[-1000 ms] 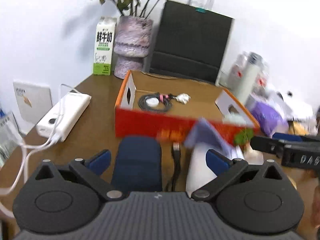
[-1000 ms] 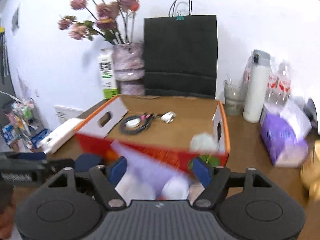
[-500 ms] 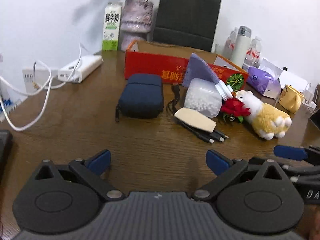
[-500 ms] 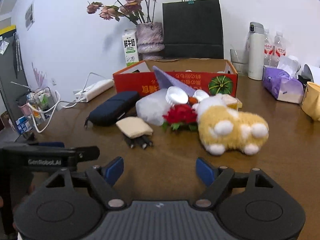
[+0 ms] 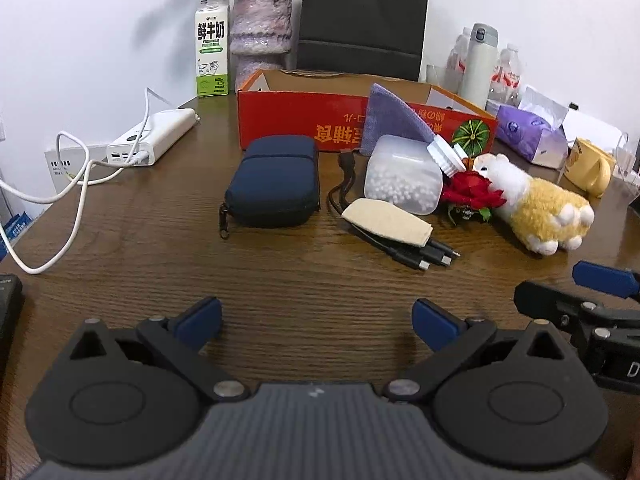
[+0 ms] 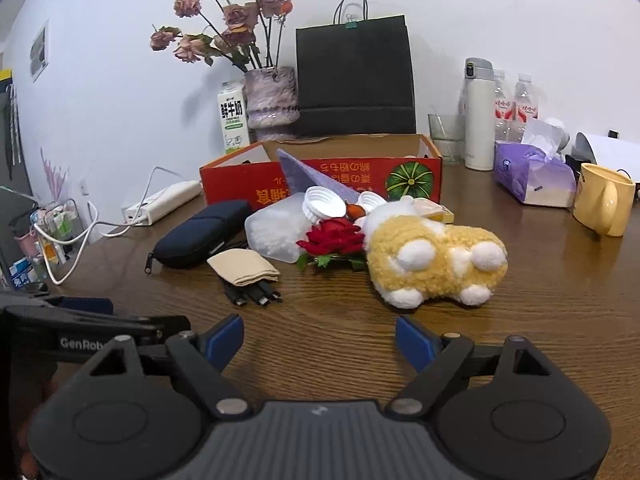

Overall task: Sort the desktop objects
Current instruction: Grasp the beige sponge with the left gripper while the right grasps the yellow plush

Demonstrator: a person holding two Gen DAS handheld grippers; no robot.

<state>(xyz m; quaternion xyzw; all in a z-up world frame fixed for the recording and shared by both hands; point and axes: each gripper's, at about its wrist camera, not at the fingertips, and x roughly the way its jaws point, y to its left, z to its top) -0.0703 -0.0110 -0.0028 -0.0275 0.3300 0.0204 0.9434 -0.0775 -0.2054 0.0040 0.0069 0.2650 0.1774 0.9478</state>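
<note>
red box, plush toy, r gripper jaws opening

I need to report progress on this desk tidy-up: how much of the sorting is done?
Barely started, judging by the table. Done: nothing visibly sorted; the box's inside is hidden. In hand: nothing. The left gripper is open and empty; the right gripper's jaws are opening with nothing between them. Left: the navy zip pouch, black cables, translucent bead tub, red fabric rose and yellow plush toy all lie before the red cardboard box.
</note>
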